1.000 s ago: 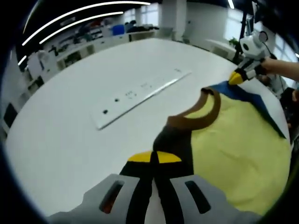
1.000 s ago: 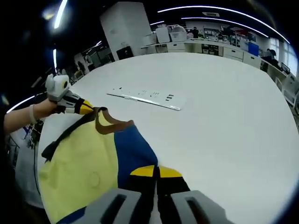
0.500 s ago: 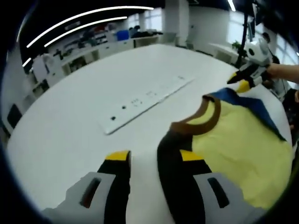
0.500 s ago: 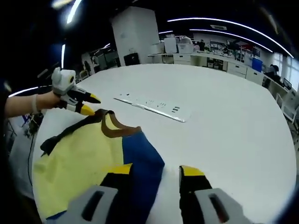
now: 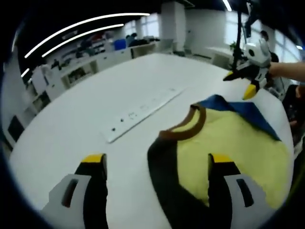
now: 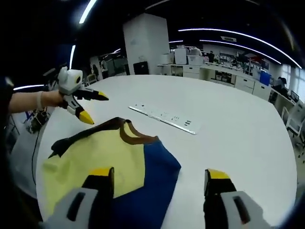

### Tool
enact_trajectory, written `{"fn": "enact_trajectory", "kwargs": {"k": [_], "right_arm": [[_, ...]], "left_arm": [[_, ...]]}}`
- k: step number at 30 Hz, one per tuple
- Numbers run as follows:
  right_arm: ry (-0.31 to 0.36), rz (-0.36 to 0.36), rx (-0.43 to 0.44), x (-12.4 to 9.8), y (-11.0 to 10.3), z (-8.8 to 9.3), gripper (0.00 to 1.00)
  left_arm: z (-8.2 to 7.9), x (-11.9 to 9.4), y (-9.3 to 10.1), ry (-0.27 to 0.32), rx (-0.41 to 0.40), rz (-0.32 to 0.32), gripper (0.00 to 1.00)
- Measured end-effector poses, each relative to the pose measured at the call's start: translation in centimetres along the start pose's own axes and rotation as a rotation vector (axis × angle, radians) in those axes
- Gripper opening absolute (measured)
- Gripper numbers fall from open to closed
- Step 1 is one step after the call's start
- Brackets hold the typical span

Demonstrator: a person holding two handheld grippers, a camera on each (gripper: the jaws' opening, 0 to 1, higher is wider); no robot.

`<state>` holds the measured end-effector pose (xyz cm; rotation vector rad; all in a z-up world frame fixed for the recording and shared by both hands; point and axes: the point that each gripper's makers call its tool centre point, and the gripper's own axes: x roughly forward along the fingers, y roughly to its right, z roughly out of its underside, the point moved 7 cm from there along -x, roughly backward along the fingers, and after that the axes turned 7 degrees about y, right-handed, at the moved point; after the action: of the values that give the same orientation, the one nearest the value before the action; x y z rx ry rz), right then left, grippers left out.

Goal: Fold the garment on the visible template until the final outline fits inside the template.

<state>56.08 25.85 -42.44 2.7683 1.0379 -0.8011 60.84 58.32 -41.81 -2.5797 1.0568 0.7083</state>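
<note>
The garment [image 5: 224,138] lies flat on the white table [image 5: 71,129]: a yellow body, a brown collar [image 5: 188,128], a dark panel on one shoulder side and a blue one on the other. My left gripper [image 5: 157,160] hangs open above its dark side, holding nothing. In the right gripper view the garment [image 6: 90,157] spreads below my right gripper [image 6: 158,172], which is open over the blue panel [image 6: 155,174]. Each gripper also appears in the other's view, open in a hand and lifted off the cloth: the right gripper [image 5: 238,84] and the left gripper [image 6: 95,108].
A long white strip [image 5: 143,107] with small dark marks lies on the table beyond the collar, also seen as the strip [image 6: 164,117] in the right gripper view. Wide bare tabletop [image 6: 238,129] lies past it. Office desks and a white column [image 6: 145,47] stand behind.
Both grippers were shut on the garment's shoulder corners a second ago. They have opened, let go and lifted back. The garment now rests flat on the table.
</note>
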Motion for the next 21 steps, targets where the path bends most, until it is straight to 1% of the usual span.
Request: {"fn": "enact_trajectory", "kwargs": {"k": [3,8,13,16,21], "right_arm": [[0.001,0.002,-0.023,-0.8,-0.7,0.0,0.78],[0.023,0.005,-0.023,-2.3,-2.0,-0.1,0.76],[0.033,0.004,-0.027,-3.6,-2.8,0.4,0.75],[0.049,0.002,-0.021,-4.5,-3.7,0.8,0.74],[0.055,0.002,-0.020,-5.7,-5.0,1.6,0.72]], "left_arm": [[-0.3,-1.1,0.8,0.014,0.004,0.002,0.81],[-0.5,-2.9,1.9,0.030,0.002,0.000,0.80],[-0.6,-4.9,3.0,0.044,0.002,-0.002,0.78],[-0.3,-6.0,3.6,0.043,0.008,-0.004,0.78],[0.8,-8.1,4.9,0.049,-0.009,-0.001,0.75]]}}
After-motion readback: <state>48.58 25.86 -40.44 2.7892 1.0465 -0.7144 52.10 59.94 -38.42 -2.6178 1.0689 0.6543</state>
